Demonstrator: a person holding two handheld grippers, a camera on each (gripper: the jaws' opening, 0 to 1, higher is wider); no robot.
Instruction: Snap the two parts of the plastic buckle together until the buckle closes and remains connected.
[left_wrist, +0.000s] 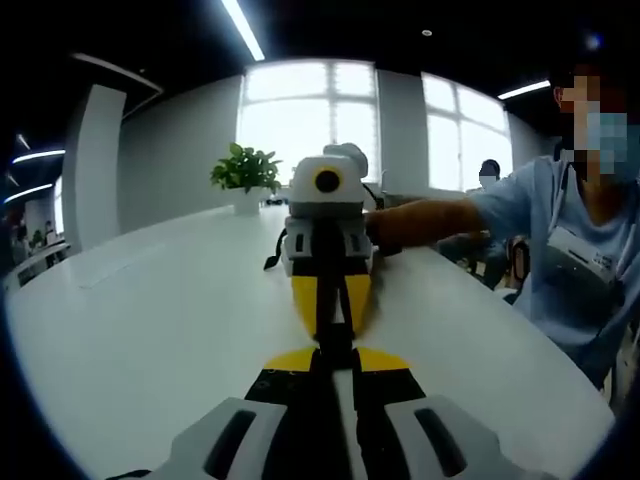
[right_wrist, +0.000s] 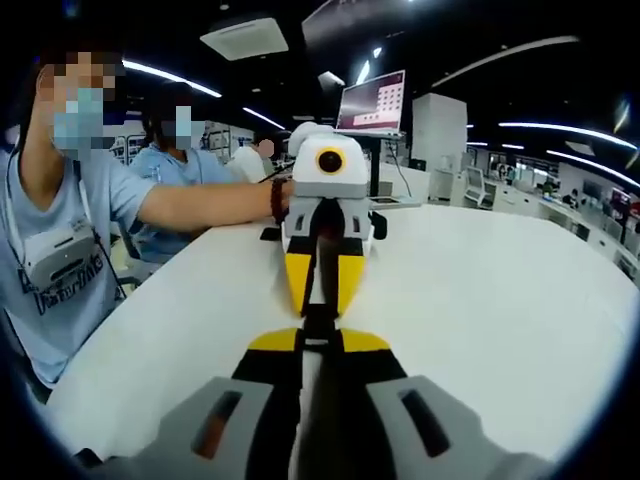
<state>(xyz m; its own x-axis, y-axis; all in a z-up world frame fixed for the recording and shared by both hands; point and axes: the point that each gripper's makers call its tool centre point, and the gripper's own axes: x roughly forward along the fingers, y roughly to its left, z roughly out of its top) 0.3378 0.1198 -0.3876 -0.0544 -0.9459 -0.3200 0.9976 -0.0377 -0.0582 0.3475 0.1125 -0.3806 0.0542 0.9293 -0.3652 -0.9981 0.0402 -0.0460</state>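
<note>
grippers (left_wrist: 335, 345) tip to tip, buckle (right_wrist: 320, 322) mid-table (right_wrist: 480, 290)

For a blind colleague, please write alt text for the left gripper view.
Two yellow-tipped grippers, the left gripper and the right gripper, meet tip to tip over a white table, pinching black buckle parts between them. A person in a light blue shirt sits alongside.

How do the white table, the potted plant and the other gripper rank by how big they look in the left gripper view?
1. White table, largest by far.
2. Right gripper, facing the camera.
3. Potted plant, smallest.

The plant stands farther back, so nearness may exaggerate the gripper's lead over it.
</note>
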